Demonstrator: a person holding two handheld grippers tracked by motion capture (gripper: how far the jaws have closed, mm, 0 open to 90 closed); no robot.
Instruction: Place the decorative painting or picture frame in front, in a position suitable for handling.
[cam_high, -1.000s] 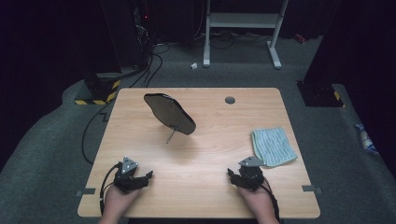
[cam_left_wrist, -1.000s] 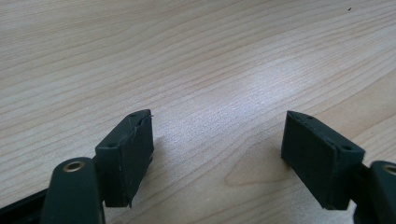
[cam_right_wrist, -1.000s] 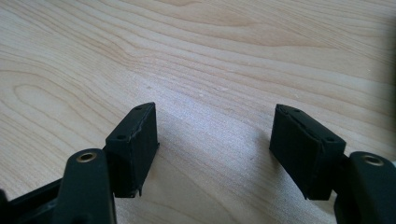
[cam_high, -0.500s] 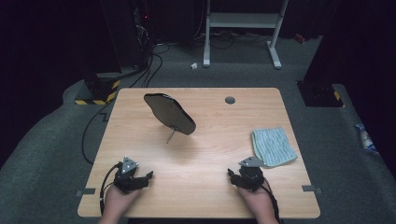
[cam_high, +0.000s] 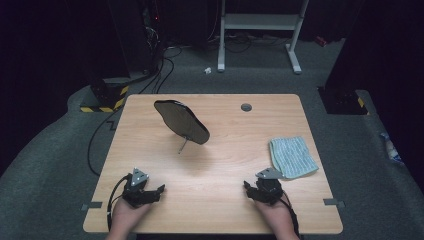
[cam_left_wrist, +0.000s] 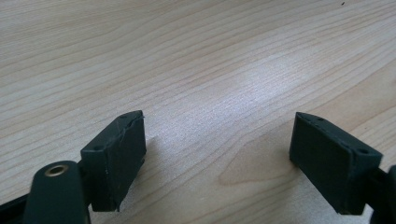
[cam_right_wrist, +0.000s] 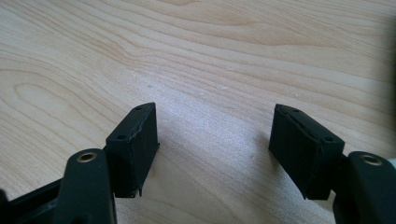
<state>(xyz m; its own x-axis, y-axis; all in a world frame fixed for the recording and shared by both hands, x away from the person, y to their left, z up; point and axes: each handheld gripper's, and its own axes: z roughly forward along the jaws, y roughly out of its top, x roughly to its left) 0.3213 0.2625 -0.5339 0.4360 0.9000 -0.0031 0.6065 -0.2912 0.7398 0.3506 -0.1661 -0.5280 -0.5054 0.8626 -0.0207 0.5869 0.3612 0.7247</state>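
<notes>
A folded blue-grey cloth (cam_high: 293, 157) lies flat near the right edge of a pale wooden counter (cam_high: 220, 170), just beside the right tongs (cam_high: 252, 191), whose grey top plate sits close to the cloth's near corner without clearly touching it. In the right gripper view those tongs (cam_right_wrist: 212, 140) stand released, bare wood between the black jaws. The left tongs (cam_high: 156, 192) rest near the counter's front-left corner, well apart from the cloth; their jaws have just been opening and stand wide over bare wood in the left gripper view (cam_left_wrist: 219, 151). Farther back (towards the centre-left) a dark oval mirror (cam_high: 181, 121) tilts on a thin stand. A small round grommet (cam_high: 246, 107) marks the counter's far side.
</notes>
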